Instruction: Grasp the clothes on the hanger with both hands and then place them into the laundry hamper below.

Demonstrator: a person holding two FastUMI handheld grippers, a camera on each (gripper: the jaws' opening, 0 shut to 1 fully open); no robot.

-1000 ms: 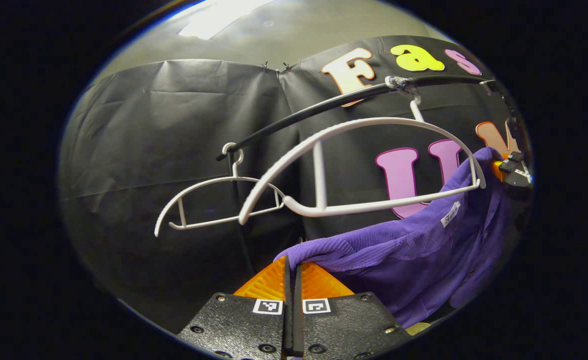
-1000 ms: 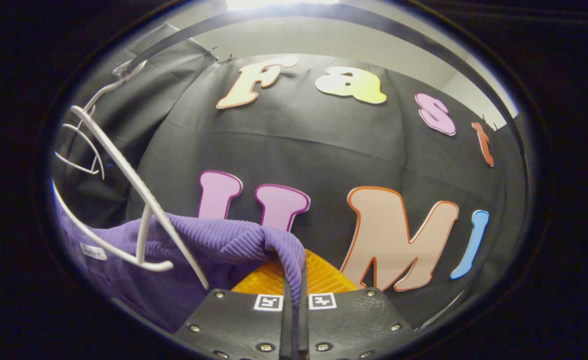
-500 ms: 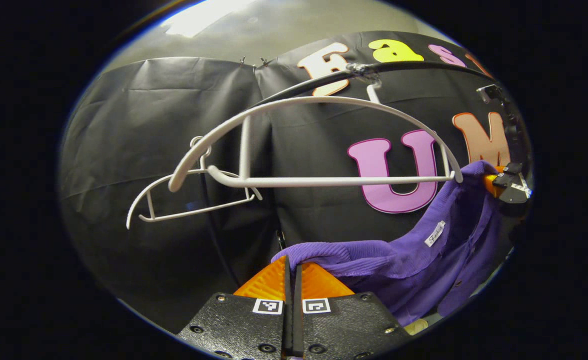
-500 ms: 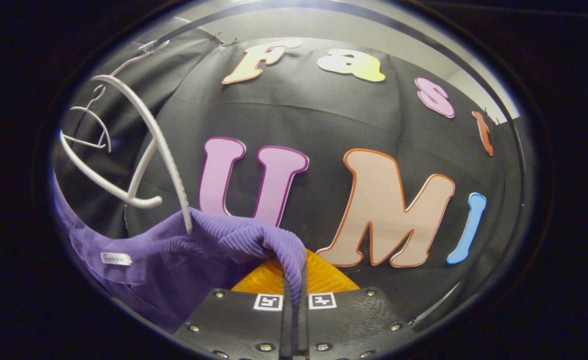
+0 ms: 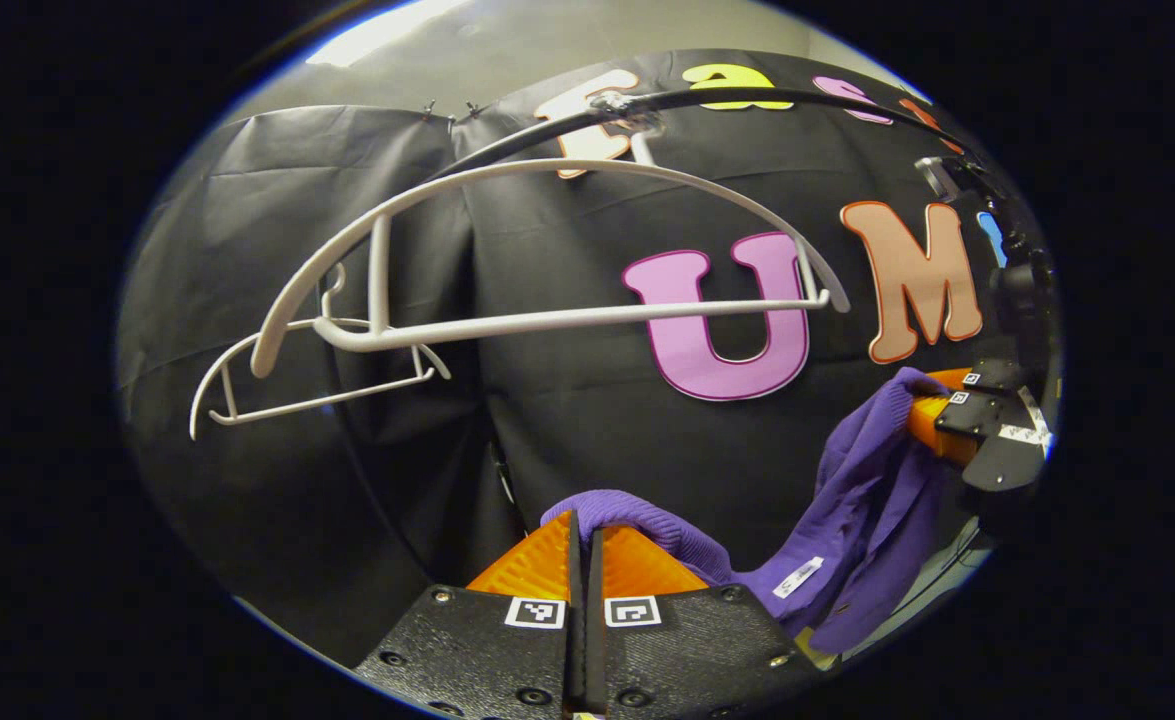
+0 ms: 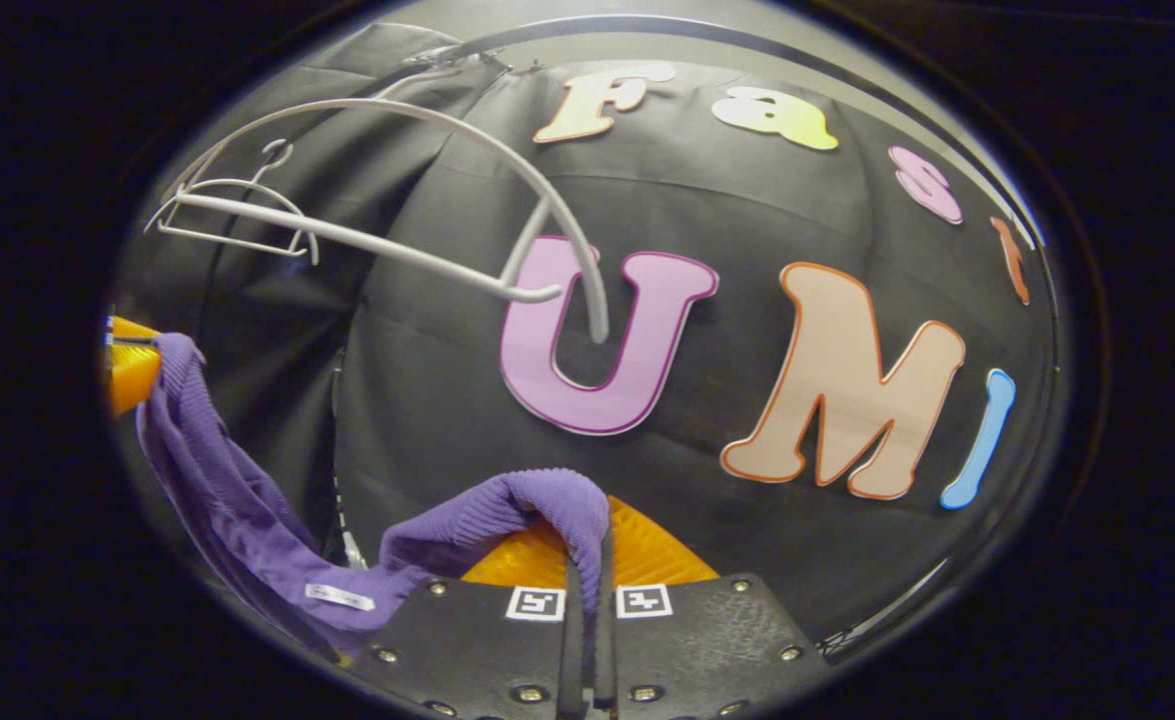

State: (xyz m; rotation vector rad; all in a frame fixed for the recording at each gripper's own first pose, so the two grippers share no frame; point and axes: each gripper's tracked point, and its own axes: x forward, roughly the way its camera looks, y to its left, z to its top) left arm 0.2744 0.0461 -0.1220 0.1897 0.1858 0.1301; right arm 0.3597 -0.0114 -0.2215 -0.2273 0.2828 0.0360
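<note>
I hold both tools clamped on the purple garment (image 5: 862, 520) — left tool (image 5: 583, 530), right tool (image 6: 587, 540) — so it sags clear beneath the hanger (image 5: 547, 250).

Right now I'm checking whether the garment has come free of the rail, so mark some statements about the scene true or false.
1. The purple garment is draped over the near white hanger. False: it hangs below, clear of it.
2. The left gripper is shut on the garment. True.
3. The right gripper is open. False: it pinches the ribbed fabric.
4. Two white hangers hang from the black rail, the far hanger included. True.
5. The garment's white label shows. True.
</note>
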